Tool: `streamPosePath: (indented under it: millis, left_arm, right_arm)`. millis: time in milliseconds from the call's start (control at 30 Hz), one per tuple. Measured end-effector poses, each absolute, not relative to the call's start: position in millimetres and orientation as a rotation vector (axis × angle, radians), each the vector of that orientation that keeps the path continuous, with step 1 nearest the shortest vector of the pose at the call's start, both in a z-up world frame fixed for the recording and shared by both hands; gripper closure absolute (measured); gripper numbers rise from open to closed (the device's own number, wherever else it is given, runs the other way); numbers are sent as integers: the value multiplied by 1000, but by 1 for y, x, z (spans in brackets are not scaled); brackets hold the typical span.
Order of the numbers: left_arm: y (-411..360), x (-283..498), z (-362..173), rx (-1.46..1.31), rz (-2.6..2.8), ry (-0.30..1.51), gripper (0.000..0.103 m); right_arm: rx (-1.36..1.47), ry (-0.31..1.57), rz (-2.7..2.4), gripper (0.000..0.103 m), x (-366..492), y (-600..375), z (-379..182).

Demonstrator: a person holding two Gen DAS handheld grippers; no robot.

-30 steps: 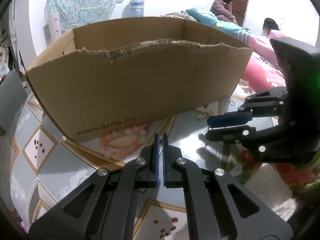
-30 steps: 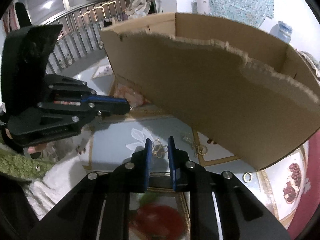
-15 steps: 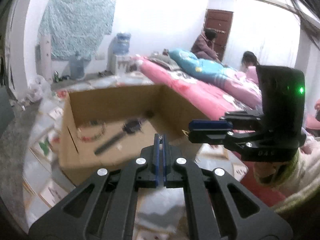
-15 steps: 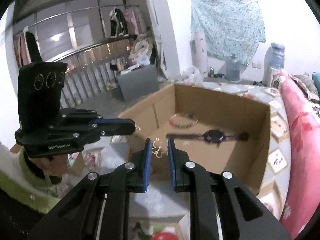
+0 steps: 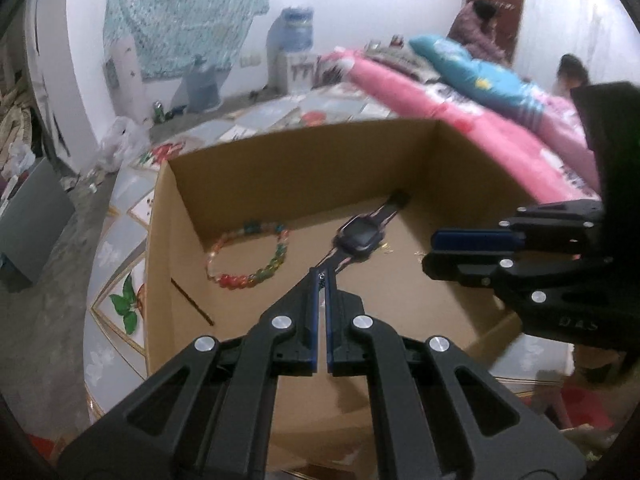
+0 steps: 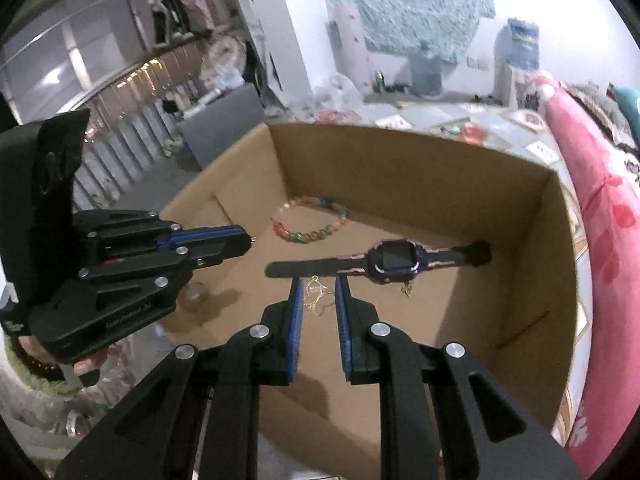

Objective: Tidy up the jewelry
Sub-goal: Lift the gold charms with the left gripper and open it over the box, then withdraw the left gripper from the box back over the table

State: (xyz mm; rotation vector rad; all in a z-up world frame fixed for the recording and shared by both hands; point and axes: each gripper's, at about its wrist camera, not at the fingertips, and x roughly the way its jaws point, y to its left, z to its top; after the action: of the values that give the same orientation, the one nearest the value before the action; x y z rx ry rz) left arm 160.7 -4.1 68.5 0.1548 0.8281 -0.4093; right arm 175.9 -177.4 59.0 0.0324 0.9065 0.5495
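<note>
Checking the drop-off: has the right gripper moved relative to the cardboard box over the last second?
Yes. The right gripper rose from beside the cardboard box to above its open top.

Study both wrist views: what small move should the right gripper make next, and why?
Probably open a little wider and let the gold chain fall. The right gripper is over the box floor, near the watch and bead bracelet already inside. Its fingers stand apart, and whether they grip the chain or it is already falling is unclear.

A patterned, glossy surface (image 5: pixel 120 248) is seen, on which an open cardboard box (image 5: pixel 160 280) is set, filling most of it.
</note>
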Motion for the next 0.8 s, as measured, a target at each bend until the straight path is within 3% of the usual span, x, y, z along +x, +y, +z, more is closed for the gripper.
streamPosePath:
  millis: [67, 167, 200, 300, 567, 667, 800]
  left_arm:
    - [-4, 164, 67, 159, -384, 831, 99]
    - [-3, 161, 67, 142, -382, 824, 83]
    - [-1, 159, 68, 136, -378, 817, 82]
    - [0, 155, 73, 122, -381, 800, 78]
    - [12, 119, 101, 94, -369, 708, 50]
    - [17, 97, 110, 90, -384, 667, 35]
    - [21, 67, 113, 85, -424, 646, 25]
  right_arm:
    - [47, 929, 555, 86, 180, -177, 55]
    - [76, 914, 560, 80, 177, -184, 54]
    - [92, 907, 565, 78, 177, -187, 55]
    - [150, 881, 580, 78, 175, -199, 60]
    - [242, 769, 608, 76, 146, -223, 81]
    - [250, 705, 620, 67, 121, -230, 89]
    - [223, 629, 632, 58, 82, -234, 98]
